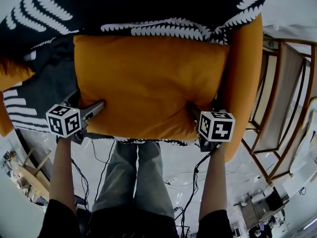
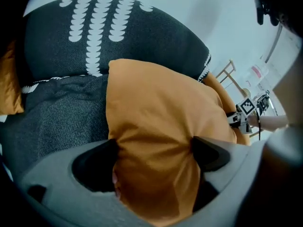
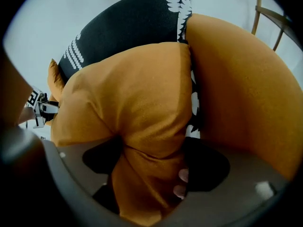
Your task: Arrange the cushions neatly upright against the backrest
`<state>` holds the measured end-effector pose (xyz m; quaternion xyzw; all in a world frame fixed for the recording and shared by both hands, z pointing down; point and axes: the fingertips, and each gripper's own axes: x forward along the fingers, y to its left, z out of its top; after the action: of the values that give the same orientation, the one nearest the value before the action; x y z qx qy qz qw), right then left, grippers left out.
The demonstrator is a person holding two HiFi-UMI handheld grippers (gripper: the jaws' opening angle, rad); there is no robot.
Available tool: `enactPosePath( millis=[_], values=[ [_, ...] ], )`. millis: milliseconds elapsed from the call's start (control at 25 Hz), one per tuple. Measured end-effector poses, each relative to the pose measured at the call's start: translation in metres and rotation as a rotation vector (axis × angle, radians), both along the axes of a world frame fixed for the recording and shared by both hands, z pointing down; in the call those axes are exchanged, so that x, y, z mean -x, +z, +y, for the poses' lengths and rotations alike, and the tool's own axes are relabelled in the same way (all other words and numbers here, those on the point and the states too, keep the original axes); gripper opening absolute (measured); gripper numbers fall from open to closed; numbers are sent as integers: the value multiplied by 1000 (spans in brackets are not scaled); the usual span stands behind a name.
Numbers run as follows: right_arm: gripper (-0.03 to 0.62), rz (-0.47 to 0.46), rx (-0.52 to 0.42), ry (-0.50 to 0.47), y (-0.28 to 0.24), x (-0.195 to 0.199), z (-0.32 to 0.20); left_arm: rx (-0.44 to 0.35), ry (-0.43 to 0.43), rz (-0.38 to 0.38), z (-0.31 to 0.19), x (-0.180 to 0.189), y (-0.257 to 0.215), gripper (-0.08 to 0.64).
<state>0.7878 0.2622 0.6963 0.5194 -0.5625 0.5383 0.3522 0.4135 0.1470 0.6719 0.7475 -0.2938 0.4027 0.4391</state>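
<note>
Orange cushion (image 1: 148, 83), near corners pinched by fingers of left gripper (image 1: 95, 109) and right gripper (image 1: 194, 109), needs settling upright and square before release.

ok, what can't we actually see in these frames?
Backrest: in no view; presumably behind the patterned cushion and orange cushion.
Patterned cushion: head view's top edge cuts it; the orange cushion hides its lower part.
Orange shape: cut by head view's left edge, cushion or armrest unclear.
Orange cushion's gripped corners: buried between the jaws of left tool and right tool.
</note>
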Motion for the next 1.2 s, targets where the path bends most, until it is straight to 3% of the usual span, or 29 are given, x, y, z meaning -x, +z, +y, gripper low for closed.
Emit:
enactPosePath(
  millis=[200, 480, 880, 1200],
  values=[
    [418, -10, -15, -1, 2, 1, -2, 38, 36, 0, -2, -6, 7, 507],
    [303, 49, -31, -50, -10, 12, -2, 32, 67, 4, 4, -13, -5, 359],
    [209, 152, -101, -92, -44, 17, 0, -93, 89, -4, 8, -13, -35, 207],
    [182, 215, -186, -89, -80, 20, 7, -180, 79, -15, 17, -12, -63, 160]
  ],
)
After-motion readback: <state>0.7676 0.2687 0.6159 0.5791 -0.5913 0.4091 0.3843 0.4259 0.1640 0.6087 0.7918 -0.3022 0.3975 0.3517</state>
